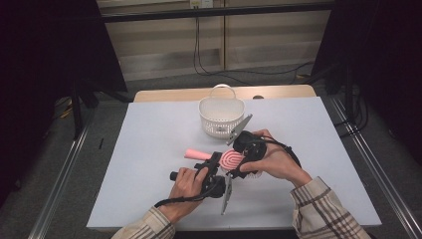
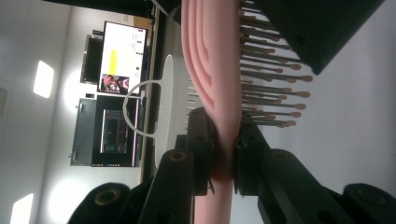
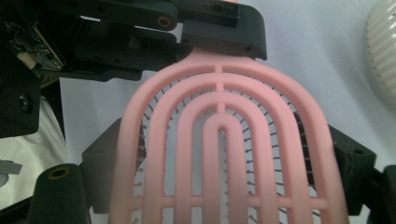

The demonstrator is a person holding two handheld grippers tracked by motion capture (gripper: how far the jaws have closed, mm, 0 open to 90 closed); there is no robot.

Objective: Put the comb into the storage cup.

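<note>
Pink vented hairbrush (image 1: 230, 159) sits mid-table between your two grippers, held off the white table cover (image 1: 149, 139), handle sticking out to the left in the high view. Your left gripper (image 2: 224, 154) is clamped on the brush neck, where the handle meets the head; its jaws press on either side of the pink plastic, edge-on to that gripper's camera, bristles (image 2: 275, 93) pointing right in that view. Your right gripper (image 3: 219, 186) has its jaws wide, one on each side edge of the brush head, the arched ribs facing its camera. Jaws look to be against both side edges of the head, so it is gripping the head across its width. Left gripper's jaw tips (image 3: 219, 23) show at the top of the right gripper view, closed on the neck. White slotted basket (image 1: 221, 115) with a loop handle stands just beyond the brush, near the far edge of the cover, apart from it. Both your hands stay low over the centre of the table, plaid sleeves (image 1: 323, 209) coming in from the near edge.
</note>
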